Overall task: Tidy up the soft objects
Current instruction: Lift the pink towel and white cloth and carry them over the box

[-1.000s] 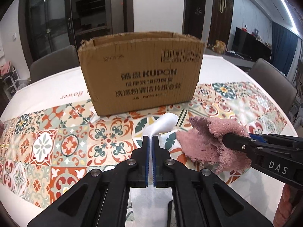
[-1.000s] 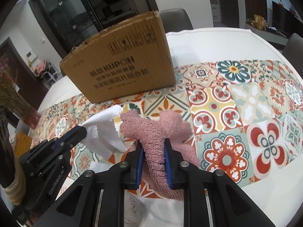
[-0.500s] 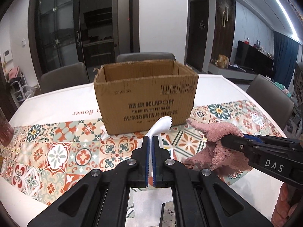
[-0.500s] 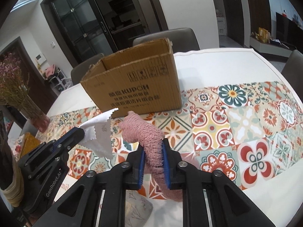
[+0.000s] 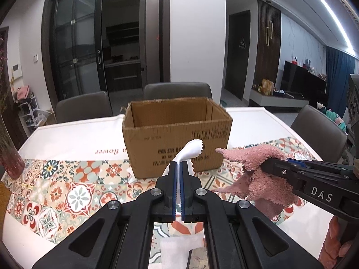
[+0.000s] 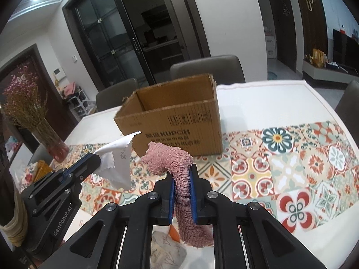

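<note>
The left gripper [image 5: 178, 164] has its fingers pressed together on a thin white cloth [image 5: 190, 149] with a zigzag-cut edge; the cloth rises above the fingertips and folds toward the right. In the right wrist view the same white cloth [image 6: 116, 159] hangs from the left gripper [image 6: 95, 158], clear of the table surface. The right gripper [image 6: 181, 172] pinches a pink shaggy towel [image 6: 170, 157] between its blue-padded fingers; one end curls up and to the left above the fingertips, and the other end hangs down below the jaws. In the left wrist view the pink shaggy towel [image 5: 258, 170] projects from the right gripper [image 5: 264, 164] at the right side of the frame, beside the white cloth but not touching it. An open cardboard box [image 5: 177, 134] stands upright on the table [image 5: 78, 136] beyond both grippers, with its opening facing up and its interior appearing bare. A patterned table runner [image 6: 291, 168] lies across the table in front of the box. A vase of dried flowers [image 6: 38, 121] stands at the left table edge.
</note>
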`<control>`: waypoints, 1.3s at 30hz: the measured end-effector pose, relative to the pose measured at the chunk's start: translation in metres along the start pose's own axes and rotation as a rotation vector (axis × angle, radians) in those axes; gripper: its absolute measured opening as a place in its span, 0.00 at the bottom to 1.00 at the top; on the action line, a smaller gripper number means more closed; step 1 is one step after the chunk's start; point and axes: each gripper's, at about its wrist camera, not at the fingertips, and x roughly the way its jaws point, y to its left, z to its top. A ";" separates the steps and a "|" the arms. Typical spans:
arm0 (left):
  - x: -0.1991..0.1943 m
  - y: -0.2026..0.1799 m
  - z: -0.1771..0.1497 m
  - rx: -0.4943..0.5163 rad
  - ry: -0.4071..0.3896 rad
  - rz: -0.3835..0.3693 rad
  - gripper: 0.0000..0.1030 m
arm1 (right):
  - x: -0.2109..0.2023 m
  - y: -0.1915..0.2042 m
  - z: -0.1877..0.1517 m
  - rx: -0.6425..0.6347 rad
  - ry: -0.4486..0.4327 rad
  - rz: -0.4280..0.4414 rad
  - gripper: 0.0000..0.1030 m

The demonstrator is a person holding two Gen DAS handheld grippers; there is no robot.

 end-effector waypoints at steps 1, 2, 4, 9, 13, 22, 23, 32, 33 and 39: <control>-0.001 0.000 0.002 0.000 -0.006 0.002 0.04 | -0.002 0.001 0.003 -0.004 -0.010 0.000 0.12; -0.003 0.000 0.006 0.000 -0.016 0.003 0.04 | -0.003 0.002 0.005 -0.007 -0.015 0.000 0.12; -0.006 0.000 0.010 0.001 -0.030 0.007 0.04 | -0.006 0.003 0.011 -0.016 -0.030 0.003 0.12; -0.012 0.000 0.024 0.001 -0.068 0.012 0.04 | -0.014 0.007 0.026 -0.034 -0.067 0.005 0.12; -0.015 0.001 0.036 0.011 -0.098 0.014 0.04 | -0.020 0.011 0.039 -0.048 -0.097 0.007 0.12; -0.022 0.004 0.062 0.033 -0.168 0.024 0.04 | -0.031 0.019 0.063 -0.071 -0.165 0.011 0.12; -0.022 0.004 0.065 0.036 -0.174 0.026 0.04 | -0.032 0.019 0.065 -0.072 -0.171 0.012 0.12; -0.019 0.015 0.089 0.036 -0.222 0.036 0.04 | -0.036 0.031 0.091 -0.107 -0.237 0.016 0.12; -0.019 0.016 0.092 0.036 -0.225 0.036 0.04 | -0.036 0.032 0.094 -0.110 -0.243 0.016 0.12; -0.014 0.020 0.102 0.044 -0.243 0.041 0.04 | -0.033 0.039 0.110 -0.130 -0.275 0.017 0.12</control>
